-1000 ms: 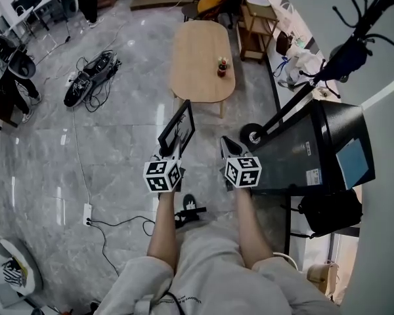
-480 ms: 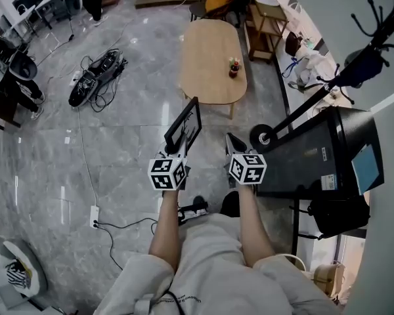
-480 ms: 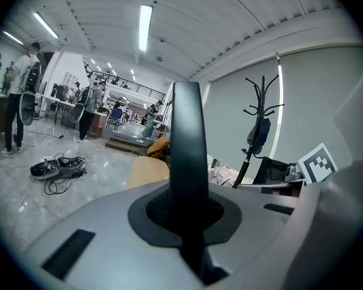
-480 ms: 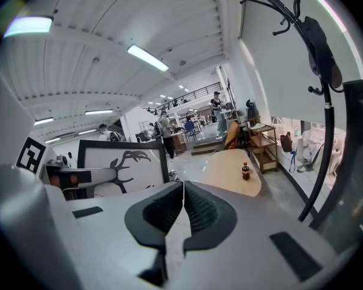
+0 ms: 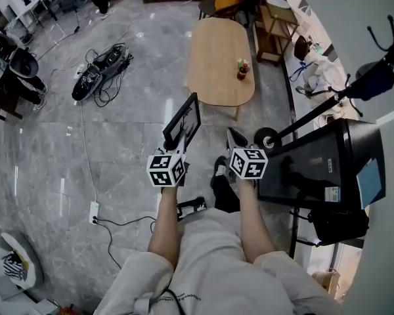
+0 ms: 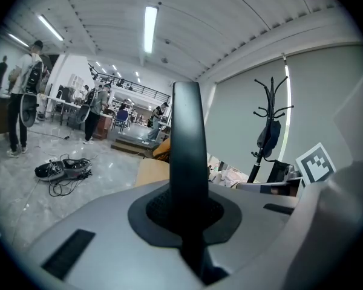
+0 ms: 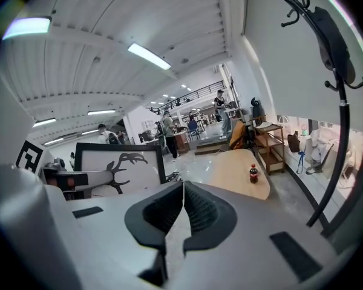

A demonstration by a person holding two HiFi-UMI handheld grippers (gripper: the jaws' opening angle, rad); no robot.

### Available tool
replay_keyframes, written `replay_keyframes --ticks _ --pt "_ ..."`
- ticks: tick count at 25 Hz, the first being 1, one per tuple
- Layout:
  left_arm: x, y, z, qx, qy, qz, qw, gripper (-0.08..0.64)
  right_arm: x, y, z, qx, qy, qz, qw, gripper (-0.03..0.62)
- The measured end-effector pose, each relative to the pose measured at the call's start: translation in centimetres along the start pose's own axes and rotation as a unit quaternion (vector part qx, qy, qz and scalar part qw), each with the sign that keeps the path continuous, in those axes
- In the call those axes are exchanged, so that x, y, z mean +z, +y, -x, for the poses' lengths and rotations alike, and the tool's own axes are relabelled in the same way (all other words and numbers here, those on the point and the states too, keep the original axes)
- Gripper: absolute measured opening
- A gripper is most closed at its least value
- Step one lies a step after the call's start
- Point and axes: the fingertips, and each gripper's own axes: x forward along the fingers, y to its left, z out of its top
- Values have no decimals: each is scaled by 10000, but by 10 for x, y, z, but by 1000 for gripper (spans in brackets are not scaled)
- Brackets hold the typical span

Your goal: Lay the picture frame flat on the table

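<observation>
Table (image 5: pixel 220 61) nearer; left claw (image 5: pixel 176 146) clamps picture frame (image 5: pixel 184 120); right claw (image 7: pixel 181 207) closed empty, alone sees apparent deer print (image 7: pixel 118 162).

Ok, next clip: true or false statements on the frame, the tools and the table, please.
The left tool grips the picture frame by its edge. True.
The frame lies flat on the table. False: it is held up over the floor, short of the wooden table.
The right tool is shut and empty. True.
The table is bare. False: a bottle stands on it.
</observation>
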Motion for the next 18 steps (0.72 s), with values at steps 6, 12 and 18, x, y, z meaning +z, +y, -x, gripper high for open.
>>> replay_keyframes --ticks 6,12,18 --pt "32 15 -25 113 -80 -143 9998 26 38 11 -52 317 -117 -63 9994 35" --pt "56 20 -77 116 47 -396 9991 26 89 8 -104 674 -188 230 9973 35" --pt "80 27 -123 201 60 -424 9989 26 125 -29 -137 670 -221 223 9973 35"
